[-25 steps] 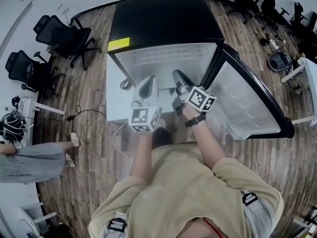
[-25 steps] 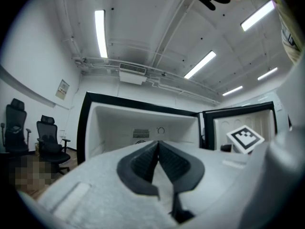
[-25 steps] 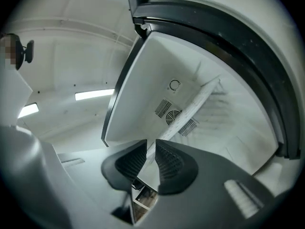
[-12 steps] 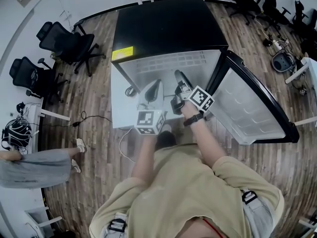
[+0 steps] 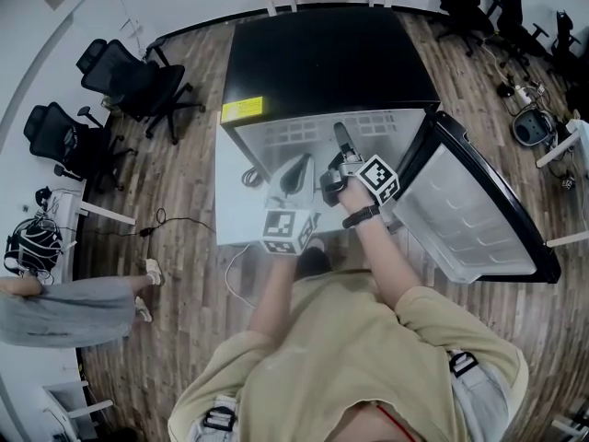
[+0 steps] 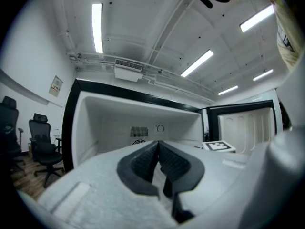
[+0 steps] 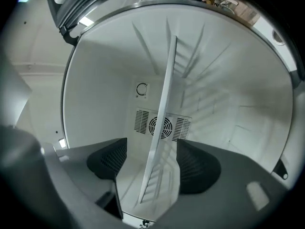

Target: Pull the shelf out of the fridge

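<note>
Right gripper view: shelf (image 7: 164, 104) runs into fridge (image 7: 102, 104) between opening jaws; left gripper (image 6: 158, 149) closed.

An office-like lab: black swivel chairs (image 5: 129, 76), white desks (image 5: 57, 203), cable tangles (image 5: 32, 242), strip ceiling lights (image 6: 96, 26).

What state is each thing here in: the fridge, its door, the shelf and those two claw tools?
Fridge: open.
Fridge door: swung wide.
Shelf: inside the fridge, front edge between the right gripper jaws, not clamped.
Right gripper: jaws opening, pads off the shelf.
Left gripper: jaws together, empty.
</note>
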Action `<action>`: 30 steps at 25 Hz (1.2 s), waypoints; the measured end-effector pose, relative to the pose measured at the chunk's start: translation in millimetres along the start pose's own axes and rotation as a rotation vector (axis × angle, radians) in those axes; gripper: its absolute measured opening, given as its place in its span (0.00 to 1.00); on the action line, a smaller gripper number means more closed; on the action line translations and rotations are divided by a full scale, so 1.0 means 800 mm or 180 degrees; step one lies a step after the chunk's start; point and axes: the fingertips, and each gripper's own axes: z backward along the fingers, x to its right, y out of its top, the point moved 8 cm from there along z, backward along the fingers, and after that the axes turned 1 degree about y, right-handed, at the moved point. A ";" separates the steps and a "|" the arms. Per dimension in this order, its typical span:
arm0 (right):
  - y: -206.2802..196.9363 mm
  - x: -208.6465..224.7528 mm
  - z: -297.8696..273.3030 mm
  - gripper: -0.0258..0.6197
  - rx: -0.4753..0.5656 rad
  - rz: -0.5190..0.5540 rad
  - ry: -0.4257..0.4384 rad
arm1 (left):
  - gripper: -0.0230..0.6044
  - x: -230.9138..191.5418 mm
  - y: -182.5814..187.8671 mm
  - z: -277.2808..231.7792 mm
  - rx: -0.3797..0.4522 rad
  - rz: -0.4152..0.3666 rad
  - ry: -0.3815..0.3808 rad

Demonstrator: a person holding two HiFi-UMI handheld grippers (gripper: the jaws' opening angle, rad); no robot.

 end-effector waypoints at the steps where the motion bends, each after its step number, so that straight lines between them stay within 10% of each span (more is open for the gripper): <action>1: 0.000 0.001 -0.005 0.53 0.0012 -0.0030 0.0004 | 0.03 0.000 0.000 -0.001 0.0001 0.0009 -0.0001; 30: 0.005 0.025 -0.064 0.09 0.0217 -0.0621 0.0086 | 0.03 -0.004 -0.008 0.000 0.0002 0.0117 0.0068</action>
